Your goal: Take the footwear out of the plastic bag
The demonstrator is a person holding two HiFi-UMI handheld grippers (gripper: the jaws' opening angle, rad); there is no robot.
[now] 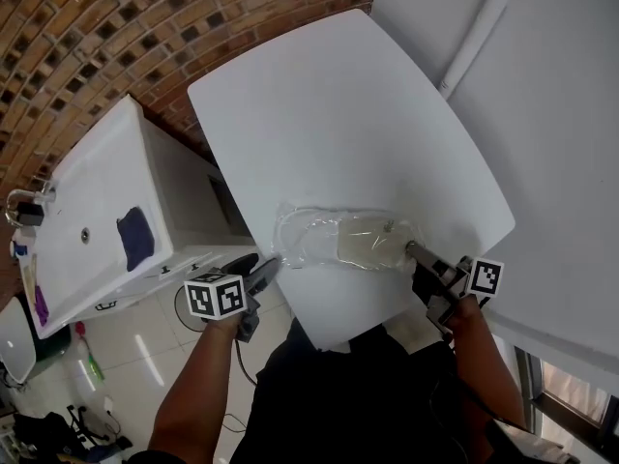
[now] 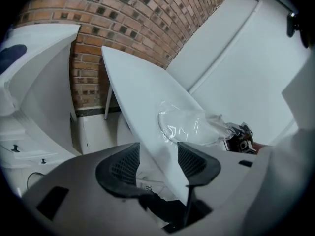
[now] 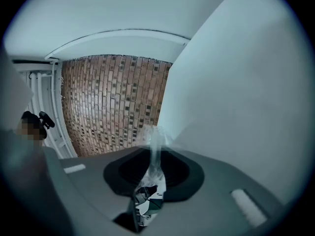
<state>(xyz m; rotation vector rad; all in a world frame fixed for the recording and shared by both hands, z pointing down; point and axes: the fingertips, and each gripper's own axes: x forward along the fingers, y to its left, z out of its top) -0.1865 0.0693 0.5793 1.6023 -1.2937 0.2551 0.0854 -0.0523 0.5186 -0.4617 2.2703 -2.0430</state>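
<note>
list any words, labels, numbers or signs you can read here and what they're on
No readable text.
Left marker cube: black-and-white square pattern, no letters.
Right marker cube: same kind of pattern.
White patch low in the left gripper view: small print, too blurred to read.
Plastic bag: no print visible.

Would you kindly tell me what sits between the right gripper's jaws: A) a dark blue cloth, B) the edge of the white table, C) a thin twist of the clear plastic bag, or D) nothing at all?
C: the right gripper view shows the right gripper with its jaws pinched on a narrow strip of the plastic bag.
</note>
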